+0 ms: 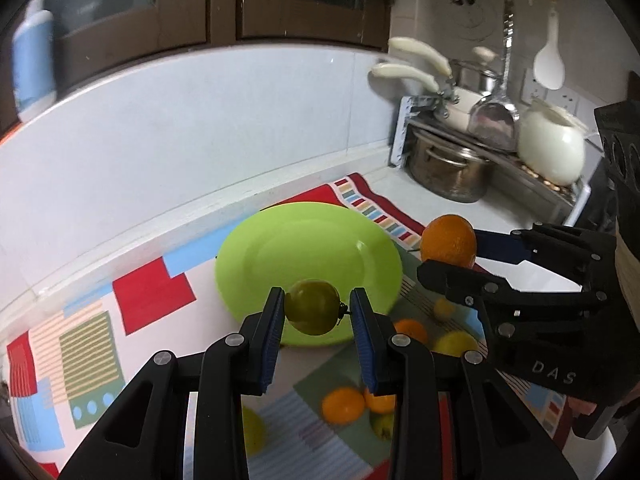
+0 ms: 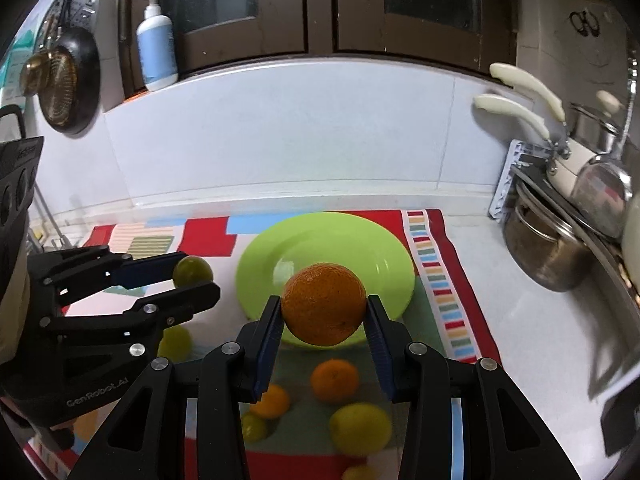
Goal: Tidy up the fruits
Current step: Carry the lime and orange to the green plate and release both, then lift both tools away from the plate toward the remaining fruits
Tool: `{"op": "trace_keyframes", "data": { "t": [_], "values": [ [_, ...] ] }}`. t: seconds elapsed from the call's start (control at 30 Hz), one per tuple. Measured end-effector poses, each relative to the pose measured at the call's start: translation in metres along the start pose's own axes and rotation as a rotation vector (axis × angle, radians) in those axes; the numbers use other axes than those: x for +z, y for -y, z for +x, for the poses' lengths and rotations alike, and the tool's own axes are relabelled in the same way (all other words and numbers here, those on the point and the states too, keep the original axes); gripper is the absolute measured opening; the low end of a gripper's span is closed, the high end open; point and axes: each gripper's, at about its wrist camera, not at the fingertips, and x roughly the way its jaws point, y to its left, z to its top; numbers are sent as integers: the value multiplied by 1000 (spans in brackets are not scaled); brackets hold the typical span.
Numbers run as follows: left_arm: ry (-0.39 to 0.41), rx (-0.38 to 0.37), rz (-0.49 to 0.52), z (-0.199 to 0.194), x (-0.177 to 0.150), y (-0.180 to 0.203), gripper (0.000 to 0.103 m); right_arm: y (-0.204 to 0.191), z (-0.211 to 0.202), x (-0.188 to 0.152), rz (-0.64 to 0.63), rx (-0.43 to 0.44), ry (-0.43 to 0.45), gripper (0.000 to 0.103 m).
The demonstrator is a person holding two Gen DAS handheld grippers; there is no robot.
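The counter ran back to a pale tiled wall [image 2: 280,136] under dark cabinet doors [image 2: 240,8]; the patterned mat [image 2: 448,280] stopped short of the wall at the back & left bare countertop [image 2: 520,320] on the right, up to the steel pot [image 2: 544,248] and dish rack [image 1: 404,128]. The green plate [image 2: 384,252] lay flat on the mat w/ its face bare, open room above it. Left gripper [image 1: 316,312] was clenched on a small round green fruit [image 1: 314,312], smooth & olive-yellow, w/ a short dark stem stub toward the right pad; it hung in the air over the plate's near rim. Right gripper [image 2: 323,306] was clamped on an orange [image 2: 323,304], bigger, pebbled skin, deep orange, also lifted clear over the plate's near edge. The two grippers were side by side, near but apart. Below them loose fruit was scattered on the mat nearer the camera: three small oranges [image 2: 334,380] and several yellow-green fruits [image 2: 360,428], blurred, so kind was hard to tell; all lay off the plate. On the right, cream pan handles [image 2: 520,92] jutted out from the rack toward the plate side, higher up, w/ a white jug [image 1: 552,148] & hanging ladle [image 1: 550,60] behind. A pump bottle [image 2: 156,48] stood on the ledge at left, a dark strainer [image 2: 64,80] hung on the left wall, both well apart from the fruit.
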Motion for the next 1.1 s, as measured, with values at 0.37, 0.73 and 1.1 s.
{"op": "trace_keyframes", "data": {
  "t": [0.37, 0.73, 1.1],
  "values": [
    [-114, 2, 0, 74, 16, -5, 33, 27, 75, 11, -29, 52, -121, 42],
    [-141, 21, 6, 95, 15, -13, 40, 35, 112, 6, -26, 70, -181, 45],
    [-57, 69, -24, 38, 4, -17, 64, 36, 65, 0, 33, -3, -86, 57]
  ]
}}
